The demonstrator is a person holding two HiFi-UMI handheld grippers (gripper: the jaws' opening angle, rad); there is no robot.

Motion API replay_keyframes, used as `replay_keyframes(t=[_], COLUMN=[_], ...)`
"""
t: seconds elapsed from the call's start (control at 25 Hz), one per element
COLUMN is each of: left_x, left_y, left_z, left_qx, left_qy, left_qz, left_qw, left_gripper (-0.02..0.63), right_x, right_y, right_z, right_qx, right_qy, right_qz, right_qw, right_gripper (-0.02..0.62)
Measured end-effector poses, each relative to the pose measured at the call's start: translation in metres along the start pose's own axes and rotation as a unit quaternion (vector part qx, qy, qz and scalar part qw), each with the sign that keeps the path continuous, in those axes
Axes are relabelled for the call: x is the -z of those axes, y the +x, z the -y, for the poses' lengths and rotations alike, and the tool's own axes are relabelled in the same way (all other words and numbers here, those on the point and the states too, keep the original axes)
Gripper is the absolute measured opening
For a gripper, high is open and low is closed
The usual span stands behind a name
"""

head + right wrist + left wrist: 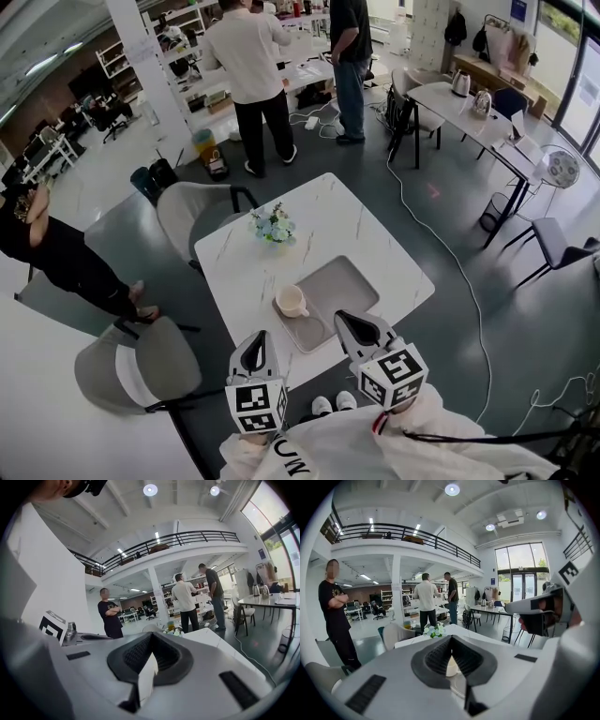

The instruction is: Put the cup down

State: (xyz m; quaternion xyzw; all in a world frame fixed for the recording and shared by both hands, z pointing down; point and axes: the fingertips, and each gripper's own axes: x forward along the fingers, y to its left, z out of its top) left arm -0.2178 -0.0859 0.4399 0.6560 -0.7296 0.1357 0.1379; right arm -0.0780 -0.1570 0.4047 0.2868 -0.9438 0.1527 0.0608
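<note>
Grey chair (141, 364) at near-left edge of surface, second chair (192, 214) at far-left edge. Left gripper (259, 339) closed, empty, at near edge of white marble surface (366, 234). Cream cup (290, 300) upright on left end of grey tray (345, 284), close to near edge. Flowers (274, 226) behind cup, apart from it. Right gripper (351, 321) closed, empty, by tray's near side. Right of surface: open floor, white cable (441, 246).

A cup (291, 300) stands on the tray's (347, 286) 9 o'clock end. Flowers (274, 225) sit at the cup's 12 o'clock on the table (352, 216).
</note>
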Motion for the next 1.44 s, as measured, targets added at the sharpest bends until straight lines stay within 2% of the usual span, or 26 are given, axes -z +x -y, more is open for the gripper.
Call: replay_keyframes(t=[0.32, 0.64, 1.44], left_x=[-0.001, -0.001, 0.006], left_y=[-0.009, -0.005, 0.001], left_z=[-0.003, -0.006, -0.009], left_qx=[-0.009, -0.015, -0.006], left_qy=[0.012, 0.004, 0.001], left_qz=[0.01, 0.011, -0.011], left_qw=[0.9998, 0.9998, 0.9999], left_gripper=[0.011, 0.011, 0.011], right_x=[-0.007, -0.003, -0.002], right_y=[0.001, 0.006, 0.011], right_z=[-0.003, 0.002, 0.004], right_qx=[-0.001, 0.005, 0.008], right_qy=[-0.004, -0.01, -0.003], right_qz=[0.009, 0.008, -0.002], right_qw=[1.0, 1.0, 1.0], right_gripper=[0.005, 0.005, 0.005])
